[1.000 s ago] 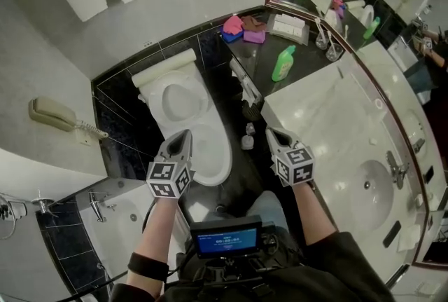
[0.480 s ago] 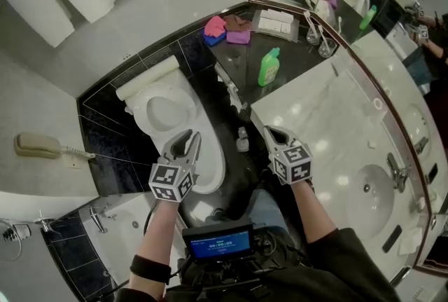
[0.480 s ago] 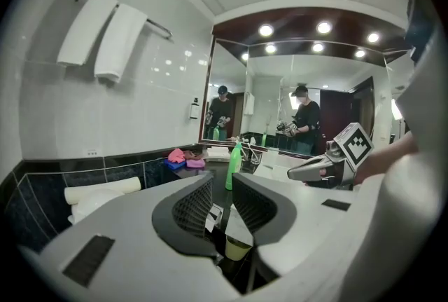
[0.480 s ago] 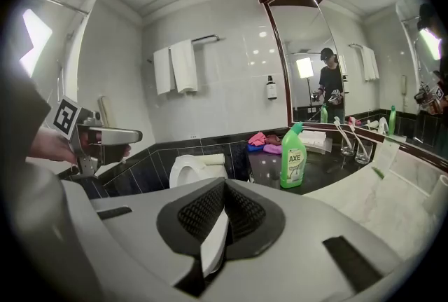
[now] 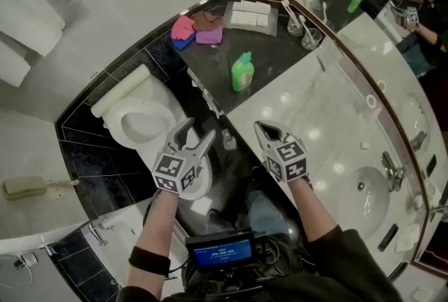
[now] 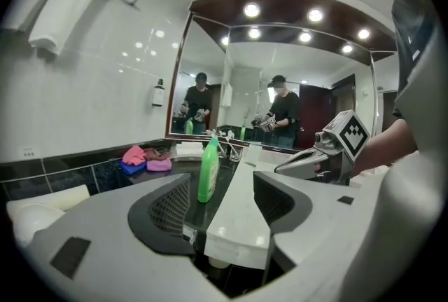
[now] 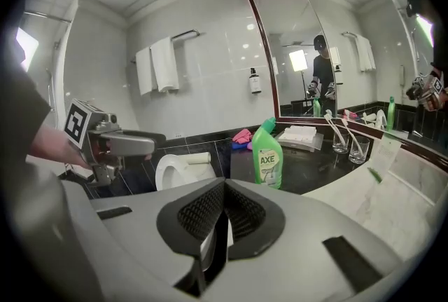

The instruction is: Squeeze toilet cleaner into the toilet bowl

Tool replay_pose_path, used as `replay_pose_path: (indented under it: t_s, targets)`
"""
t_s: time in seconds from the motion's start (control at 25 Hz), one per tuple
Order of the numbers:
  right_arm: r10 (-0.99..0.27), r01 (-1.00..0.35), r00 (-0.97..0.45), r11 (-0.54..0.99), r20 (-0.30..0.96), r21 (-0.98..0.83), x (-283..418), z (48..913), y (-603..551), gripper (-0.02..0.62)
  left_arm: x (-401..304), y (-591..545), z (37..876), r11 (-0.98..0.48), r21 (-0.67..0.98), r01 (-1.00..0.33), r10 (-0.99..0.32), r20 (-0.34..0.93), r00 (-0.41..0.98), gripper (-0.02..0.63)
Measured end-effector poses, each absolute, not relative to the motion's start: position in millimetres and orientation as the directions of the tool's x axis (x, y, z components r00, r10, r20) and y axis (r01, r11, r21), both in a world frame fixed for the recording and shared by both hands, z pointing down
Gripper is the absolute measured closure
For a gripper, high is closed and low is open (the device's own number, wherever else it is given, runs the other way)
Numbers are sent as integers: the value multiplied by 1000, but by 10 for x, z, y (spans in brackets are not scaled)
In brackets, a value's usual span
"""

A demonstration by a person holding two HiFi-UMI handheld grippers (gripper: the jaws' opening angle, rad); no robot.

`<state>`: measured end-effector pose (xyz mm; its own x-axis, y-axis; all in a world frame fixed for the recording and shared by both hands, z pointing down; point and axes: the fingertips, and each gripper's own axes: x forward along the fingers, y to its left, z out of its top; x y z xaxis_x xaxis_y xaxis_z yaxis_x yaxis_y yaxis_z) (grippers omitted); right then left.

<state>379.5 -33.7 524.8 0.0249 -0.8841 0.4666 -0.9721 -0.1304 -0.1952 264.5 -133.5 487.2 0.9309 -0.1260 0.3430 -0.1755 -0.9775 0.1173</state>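
Observation:
The green toilet cleaner bottle (image 5: 242,71) stands upright on the black counter (image 5: 273,55), with nothing touching it; it also shows as the green bottle (image 6: 208,171) and as the labelled green bottle (image 7: 267,153). The white toilet (image 5: 124,113) stands open at the left, its bowl (image 7: 183,169) beyond the jaws. My left gripper (image 5: 196,131) hovers over the toilet's near edge; its jaws have just been opening and stand open (image 6: 220,202) with nothing between them. My right gripper (image 5: 260,127) is shut and empty (image 7: 224,206), short of the bottle.
Pink and blue cloths (image 5: 189,27), a tray of folded white cloths (image 5: 250,13) and glasses (image 5: 302,31) sit behind the bottle. A marble counter (image 5: 315,125) with a sink (image 5: 371,199) runs right. A small bottle (image 5: 227,139) stands on the floor by the toilet. A wall phone (image 5: 24,186) hangs left.
Both grippers have moved forward toward the counter and the green bottle. The left jaws went from shut to open. The right jaws stayed shut.

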Motion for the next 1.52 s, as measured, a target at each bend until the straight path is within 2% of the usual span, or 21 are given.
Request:
replay_pose_path:
  t_s: [0.08, 0.28, 0.4, 0.6, 1.28, 1.52]
  targets:
    - [-882, -970, 29, -138, 469, -200, 3964, 5275, -338, 581, 2950, -1303, 4997, -982, 133, -133, -79, 351, 933, 292]
    - [-883, -963, 34, -154, 468, -221, 4313, 5341, -363, 581, 3628, -1304, 5288, -993, 114, -42, 2, 364, 931, 257]
    - [-881, -961, 36, -161, 472, -226, 4496, 5446, -383, 581, 3977, -1356, 5504, -995, 98, 7, 44, 380, 924, 203]
    - [-877, -954, 32, -169, 479, -246, 4721, 5605, -444, 581, 4426, -1566, 5841, -993, 111, 26, 67, 383, 921, 137]
    - [-871, -945, -7, -155, 491, -289, 5197, 6109, -690, 581, 5376, -1872, 6241, -986, 86, 141, 160, 296, 942, 122]
    - [-865, -940, -15, -159, 502, -301, 5282, 6267, -709, 581, 5516, -1785, 6255, -981, 58, 187, 196, 270, 943, 158]
